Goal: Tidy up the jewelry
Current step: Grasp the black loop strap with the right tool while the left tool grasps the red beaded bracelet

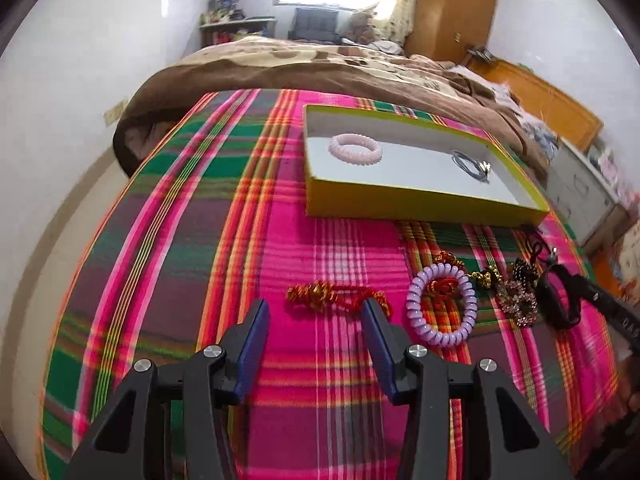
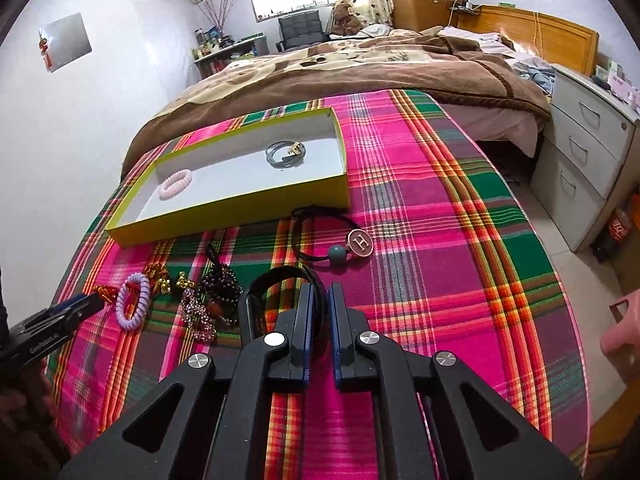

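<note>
Right tool: my right tool [image 2: 319, 294] has its jaws drawn nearly together, clenched on the black band [image 2: 280, 276], whose loop curves up and out to the left of the pads.
Left tool: my left tool [image 1: 316, 312] stands released, jaws wide apart, nothing between them, poised over the plaid blanket [image 1: 200, 240].
Just ahead of left tool: a red-gold tinsel tie [image 1: 332, 298] lies across the gap between the fingertips, its right end by the right pad.
Beside it: a lilac coil [image 1: 442, 304] ringing a small red ornament, then gold beads [image 1: 486, 278] and a sparkly beaded piece [image 1: 518, 302], all loose on the blanket.
Near right tool: dark beads [image 2: 224, 284] to the left; ahead, a black hair tie [image 2: 320, 236] with a grey-green ball and a round "H" charm [image 2: 360, 243].
Box: a yellow-sided box [image 1: 420, 204] sits farther out on the blanket, open, white inside.
In the box: a pink coil [image 1: 356, 146] at one end and a grey tie [image 1: 472, 164] with a metal charm at the other, well apart.
Beyond: a brown bedspread [image 2: 360, 64] covers the rest of the bed.
</note>
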Demonstrator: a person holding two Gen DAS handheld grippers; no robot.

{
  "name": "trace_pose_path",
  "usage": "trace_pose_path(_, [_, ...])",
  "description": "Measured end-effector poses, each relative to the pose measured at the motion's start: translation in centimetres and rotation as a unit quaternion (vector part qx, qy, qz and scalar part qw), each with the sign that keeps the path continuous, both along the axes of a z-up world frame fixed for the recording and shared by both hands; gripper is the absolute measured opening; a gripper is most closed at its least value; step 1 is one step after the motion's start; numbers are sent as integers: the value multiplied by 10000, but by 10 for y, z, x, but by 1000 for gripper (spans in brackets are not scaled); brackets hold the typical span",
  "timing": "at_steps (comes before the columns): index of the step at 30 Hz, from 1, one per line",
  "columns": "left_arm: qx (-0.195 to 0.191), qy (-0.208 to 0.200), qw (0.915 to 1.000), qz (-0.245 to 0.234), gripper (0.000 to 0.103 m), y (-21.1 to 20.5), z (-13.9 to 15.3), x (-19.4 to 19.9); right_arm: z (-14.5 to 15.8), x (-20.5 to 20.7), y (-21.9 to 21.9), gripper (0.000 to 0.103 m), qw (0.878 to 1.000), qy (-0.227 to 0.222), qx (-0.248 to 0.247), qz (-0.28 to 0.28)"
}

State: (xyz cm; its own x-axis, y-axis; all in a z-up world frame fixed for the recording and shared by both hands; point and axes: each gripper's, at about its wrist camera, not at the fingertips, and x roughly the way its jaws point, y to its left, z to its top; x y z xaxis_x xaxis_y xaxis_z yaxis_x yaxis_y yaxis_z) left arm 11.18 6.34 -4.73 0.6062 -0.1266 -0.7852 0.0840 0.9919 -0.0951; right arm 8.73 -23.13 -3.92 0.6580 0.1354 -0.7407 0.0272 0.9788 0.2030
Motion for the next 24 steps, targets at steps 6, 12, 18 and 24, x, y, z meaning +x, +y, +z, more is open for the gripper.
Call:
trace_pose_path(6, [187, 88, 9990, -405, 50, -16, 0, 11, 1, -1, -1, 7, 10000, 11, 24, -21])
trace_pose_path(12, [-138, 142, 9967, -793, 50, -27, -2, -4, 0, -1, -2, 7, 10000, 35, 32, -17])
trace_pose_path(18, [557, -40, 9912, -1196, 50, -43, 1, -3, -1, 0, -2, 7, 10000, 64, 29, -17])
trace_pose_path(24, [801, -66, 9821, -1704, 50, -62, -2, -4, -2, 1, -3, 7, 10000, 68, 28, -17])
